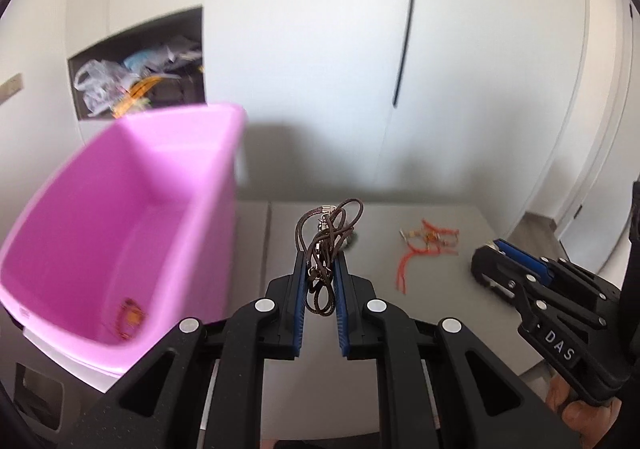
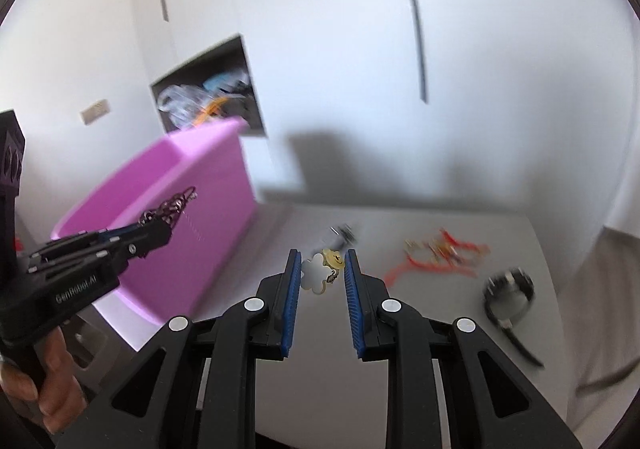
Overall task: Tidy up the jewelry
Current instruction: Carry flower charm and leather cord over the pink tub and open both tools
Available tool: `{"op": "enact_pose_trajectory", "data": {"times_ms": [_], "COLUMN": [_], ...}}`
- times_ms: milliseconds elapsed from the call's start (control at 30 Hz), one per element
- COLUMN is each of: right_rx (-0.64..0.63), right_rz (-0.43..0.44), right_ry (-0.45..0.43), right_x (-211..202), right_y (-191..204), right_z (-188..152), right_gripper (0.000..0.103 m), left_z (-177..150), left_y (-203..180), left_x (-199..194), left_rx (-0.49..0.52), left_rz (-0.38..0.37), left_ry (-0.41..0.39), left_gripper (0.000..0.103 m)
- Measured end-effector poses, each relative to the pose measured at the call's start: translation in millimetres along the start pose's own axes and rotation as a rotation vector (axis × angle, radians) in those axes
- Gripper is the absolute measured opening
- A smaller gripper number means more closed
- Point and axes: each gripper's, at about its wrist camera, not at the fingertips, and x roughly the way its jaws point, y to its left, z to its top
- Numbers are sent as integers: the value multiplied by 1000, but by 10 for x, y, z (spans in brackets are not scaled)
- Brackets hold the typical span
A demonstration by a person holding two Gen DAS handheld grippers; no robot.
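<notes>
My left gripper (image 1: 320, 263) is shut on a tangle of brown cord necklaces (image 1: 326, 233), held up in the air to the right of a pink bin (image 1: 120, 229). The right wrist view shows this gripper (image 2: 176, 217) and its cords (image 2: 172, 205) in front of the bin (image 2: 192, 217). My right gripper (image 2: 320, 269) is shut on a white flower charm with a yellow smiley (image 2: 318, 273), lifted above the grey table (image 2: 420, 329). It appears in the left wrist view (image 1: 486, 253) at the right. Red cord bracelets (image 1: 428, 245) (image 2: 436, 253) lie on the table.
A small orange-red item (image 1: 130, 317) lies in the bin's bottom. A black band-like piece (image 2: 508, 293) rests at the table's right end, and a small blurred dark piece (image 2: 342, 235) lies beyond my right fingers. White cupboard doors stand behind, with an open niche (image 1: 140, 77) full of plastic bags.
</notes>
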Motion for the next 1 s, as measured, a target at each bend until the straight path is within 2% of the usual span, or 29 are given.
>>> {"op": "enact_pose_trajectory", "data": {"times_ms": [100, 267, 400, 567, 767, 1000], "right_rx": [-35, -90, -123, -167, -183, -199], "right_rz": [71, 177, 265, 333, 376, 355], "right_ry": [-30, -52, -21, 47, 158, 241], "right_x": [23, 199, 454, 808, 1243, 1562], "right_y": [257, 707, 1048, 1408, 1657, 1726], "right_z": [250, 584, 755, 835, 841, 789], "right_gripper": [22, 22, 22, 22, 22, 22], "left_z": [123, 273, 290, 204, 101, 67], "left_y": [175, 598, 943, 1366, 1733, 1906], "left_x": [-152, -302, -274, -111, 119, 287], "left_rx": [-8, -42, -96, -171, -237, -267], "left_rz": [36, 143, 207, 278, 319, 335], "left_ry": [-29, -60, -49, -3, 69, 118], "left_gripper": [13, 13, 13, 13, 13, 13]}}
